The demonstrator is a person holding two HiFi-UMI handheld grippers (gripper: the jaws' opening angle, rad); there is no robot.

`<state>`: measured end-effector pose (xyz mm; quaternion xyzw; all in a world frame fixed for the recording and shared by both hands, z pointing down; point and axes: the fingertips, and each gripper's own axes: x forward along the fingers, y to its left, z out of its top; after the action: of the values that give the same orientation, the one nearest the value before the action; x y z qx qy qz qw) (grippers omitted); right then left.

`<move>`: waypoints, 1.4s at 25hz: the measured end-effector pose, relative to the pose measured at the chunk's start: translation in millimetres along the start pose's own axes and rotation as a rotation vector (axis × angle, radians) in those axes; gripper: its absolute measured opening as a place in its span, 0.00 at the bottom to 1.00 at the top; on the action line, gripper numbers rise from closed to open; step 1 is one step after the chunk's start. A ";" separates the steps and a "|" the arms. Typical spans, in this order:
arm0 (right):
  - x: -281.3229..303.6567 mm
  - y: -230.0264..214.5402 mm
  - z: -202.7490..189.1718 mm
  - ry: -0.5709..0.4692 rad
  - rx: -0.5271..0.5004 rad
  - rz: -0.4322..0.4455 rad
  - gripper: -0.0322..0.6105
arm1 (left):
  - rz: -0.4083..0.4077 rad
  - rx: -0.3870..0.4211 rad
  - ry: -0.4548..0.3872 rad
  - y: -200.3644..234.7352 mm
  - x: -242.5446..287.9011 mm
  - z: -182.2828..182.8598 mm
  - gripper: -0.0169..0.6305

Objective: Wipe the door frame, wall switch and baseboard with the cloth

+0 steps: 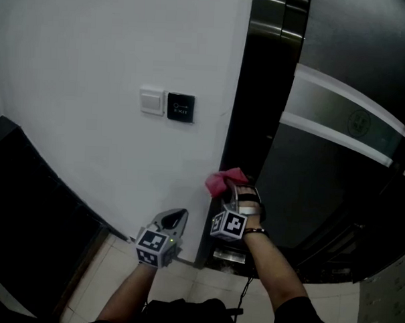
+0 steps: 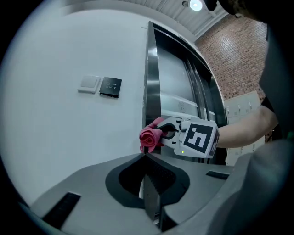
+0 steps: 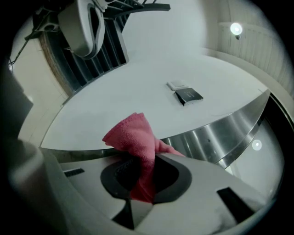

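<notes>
A pink cloth (image 1: 223, 181) is bunched in my right gripper (image 1: 236, 191), which is shut on it and holds it against the dark metal door frame (image 1: 248, 106) low down. The right gripper view shows the cloth (image 3: 134, 142) pressed at the frame's steel edge (image 3: 225, 128). My left gripper (image 1: 176, 220) hangs shut and empty just left of the frame, near the white wall. The white wall switch (image 1: 151, 101) and a black exit button (image 1: 181, 108) sit higher on the wall. The black baseboard (image 1: 86, 213) runs along the wall's foot.
A dark door with light horizontal bands (image 1: 338, 116) fills the right side. Tiled floor (image 1: 117, 281) lies below. A dark cabinet or panel (image 1: 19, 210) stands at the left. A brick wall (image 2: 234, 59) shows beyond the doorway.
</notes>
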<state>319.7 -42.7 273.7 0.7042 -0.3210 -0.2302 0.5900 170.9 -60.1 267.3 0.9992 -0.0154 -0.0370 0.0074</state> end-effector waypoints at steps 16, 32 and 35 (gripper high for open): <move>6.9 91.4 -15.6 0.138 0.027 0.160 0.14 | -0.019 -0.057 0.107 28.1 -9.6 -37.5 0.01; 8.8 125.6 -15.0 0.136 0.056 0.214 0.14 | 0.016 -0.083 0.211 47.7 -20.1 -81.9 0.01; 8.7 128.4 -15.6 0.137 0.067 0.216 0.14 | 0.011 -0.074 0.227 45.3 -19.1 -88.9 0.01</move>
<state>313.5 -50.8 403.0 0.6988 -0.3613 -0.1059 0.6082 157.0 -103.6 358.1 0.9959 -0.0187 0.0760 0.0463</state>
